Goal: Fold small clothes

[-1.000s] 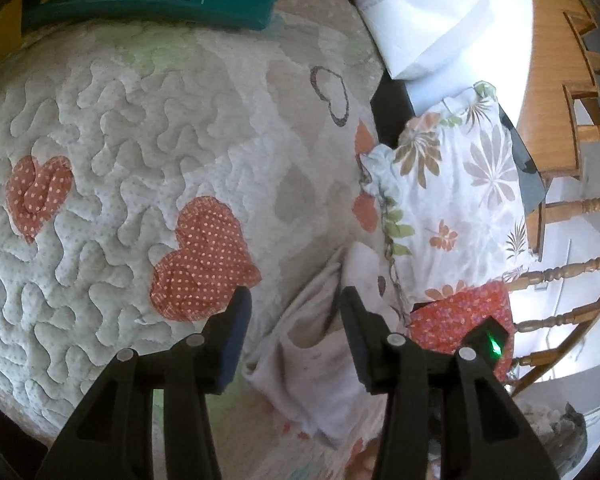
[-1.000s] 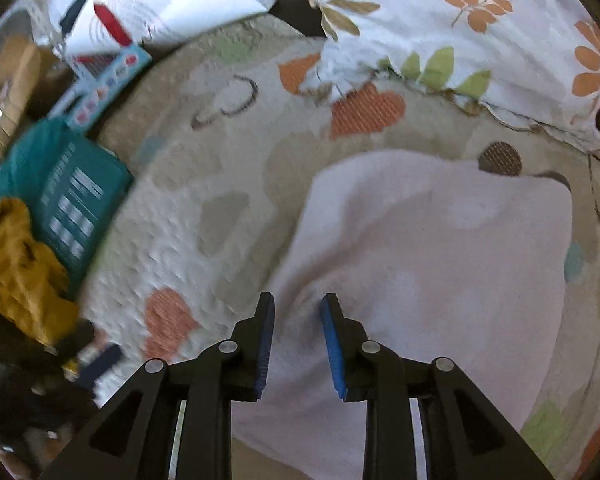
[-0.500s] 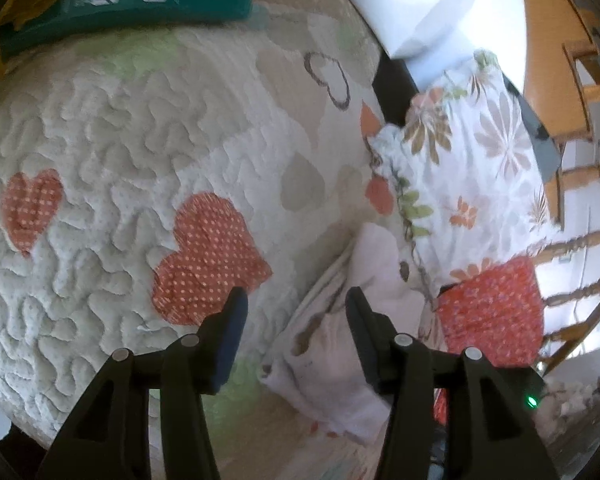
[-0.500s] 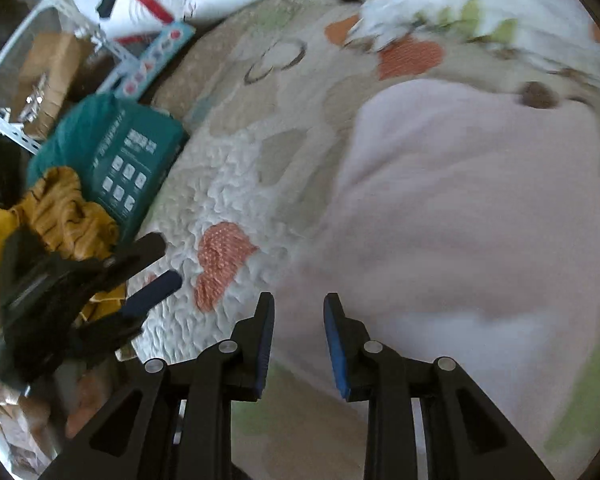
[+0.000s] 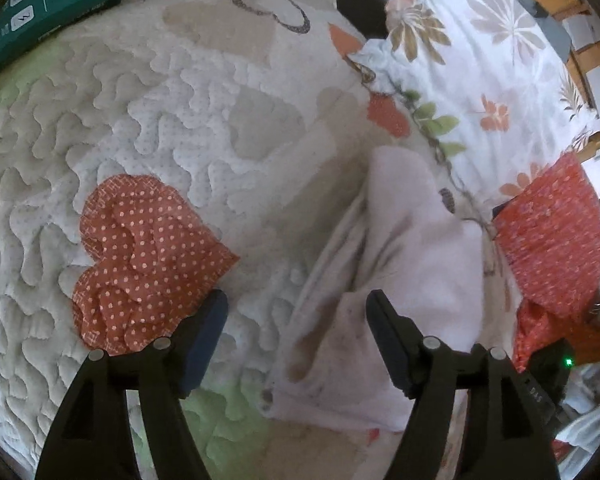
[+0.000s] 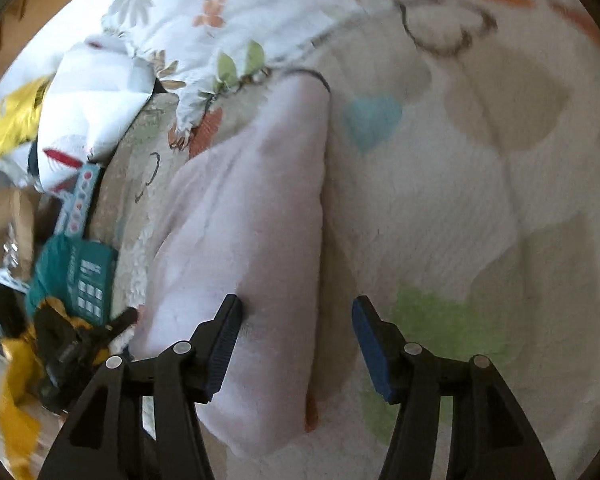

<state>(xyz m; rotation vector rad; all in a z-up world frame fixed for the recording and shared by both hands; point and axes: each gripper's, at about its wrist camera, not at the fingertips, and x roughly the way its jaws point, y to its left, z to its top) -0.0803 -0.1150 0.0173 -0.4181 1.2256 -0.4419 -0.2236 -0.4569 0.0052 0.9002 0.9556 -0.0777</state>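
Cloth (image 5: 404, 264), pale pink and loosely bunched, lies on the quilt (image 5: 180, 120) we work over. In the left wrist view our left gripper (image 5: 296, 316) has its jaws spread wide and holds nothing; the cloth starts between the fingers and runs off toward one o'clock, with its rumpled near edge close to the right finger (image 5: 384, 332) and the left finger (image 5: 210, 320) over bare quilt beside a red dotted heart patch (image 5: 140, 260) at ten o'clock. Whether that right finger touches the fabric we cannot tell. In the right wrist view our right gripper (image 6: 296, 328) is also released, jaws apart, grasping nothing; the cloth (image 6: 252, 220) stretches from between the fingers toward eleven o'clock, its long straight edge running up the middle of the gap, and the left finger (image 6: 224, 340) sits over the fabric while the right finger (image 6: 366, 340) is over quilt with a green patch (image 6: 440, 320) just past it. A flowered sheet (image 5: 480, 60) lies beyond the cloth at one o'clock in the left view, a red garment (image 5: 552, 240) at three o'clock, and a green box (image 5: 40, 12) at eleven.
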